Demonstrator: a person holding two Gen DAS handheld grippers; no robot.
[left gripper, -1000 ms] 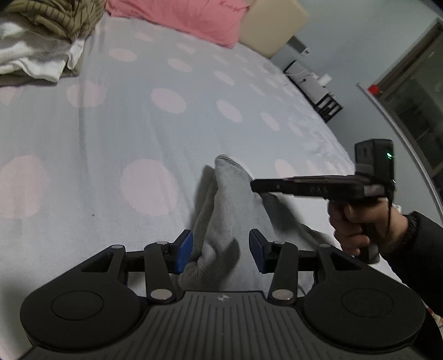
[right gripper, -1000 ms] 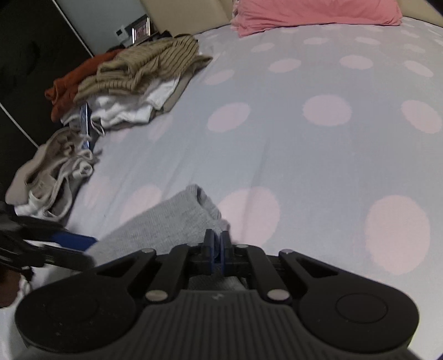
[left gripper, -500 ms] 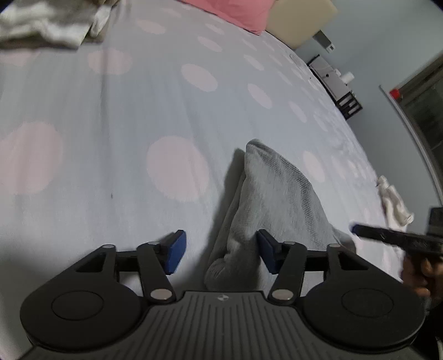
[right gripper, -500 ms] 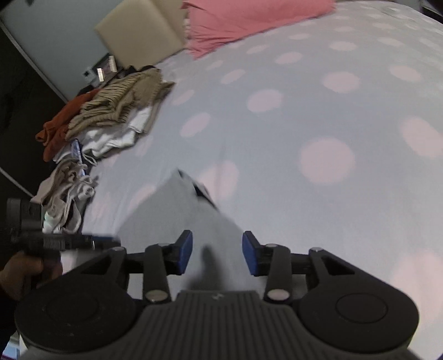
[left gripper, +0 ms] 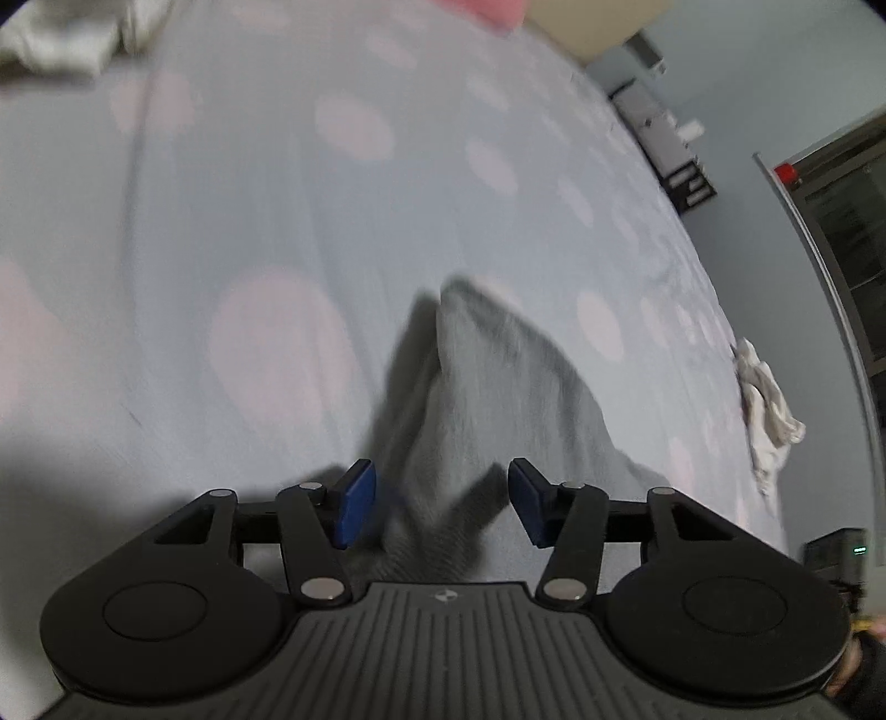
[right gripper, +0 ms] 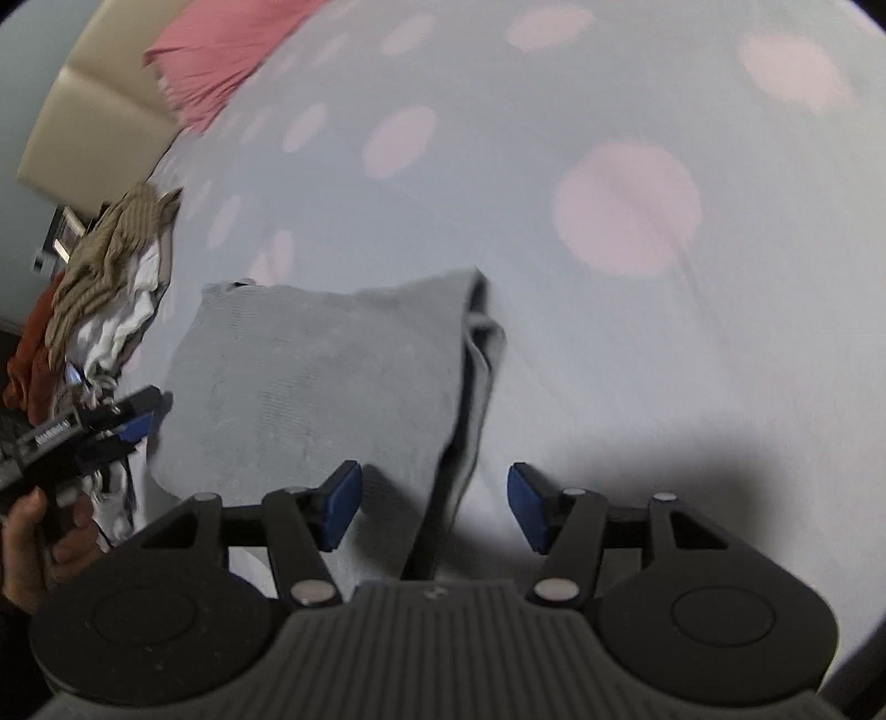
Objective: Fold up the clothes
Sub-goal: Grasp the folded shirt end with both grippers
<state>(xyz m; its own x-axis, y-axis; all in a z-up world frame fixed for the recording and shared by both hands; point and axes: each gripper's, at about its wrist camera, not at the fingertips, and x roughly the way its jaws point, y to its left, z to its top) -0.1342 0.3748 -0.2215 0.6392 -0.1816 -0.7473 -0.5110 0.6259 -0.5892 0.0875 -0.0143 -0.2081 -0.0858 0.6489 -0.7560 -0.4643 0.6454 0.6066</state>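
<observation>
Between the spread blue pads of the left gripper (left gripper: 437, 507), a raised fold of the grey garment (left gripper: 487, 399) starts just ahead of the gap and runs away from it across the bedsheet (left gripper: 232, 210); neither pad appears to touch the cloth, though blur leaves that uncertain. Seen from the right wrist, the right gripper (right gripper: 434, 507) is likewise wide apart and holds nothing, and the grey garment (right gripper: 321, 382) lies flat on the pink-dotted bedsheet (right gripper: 692, 343) just in front of it, mostly to its left, with a doubled edge running toward the gap. At the left edge of that view a hand (right gripper: 39, 545) holds the other gripper beside the garment's near left corner. Farther off, a heap of brown, white and orange clothes (right gripper: 105, 282) sits at the bed's left side, and a pink pillow (right gripper: 221, 50) lies beyond. A small white cloth (left gripper: 767, 410) rests near the bed's right edge in the left view.
</observation>
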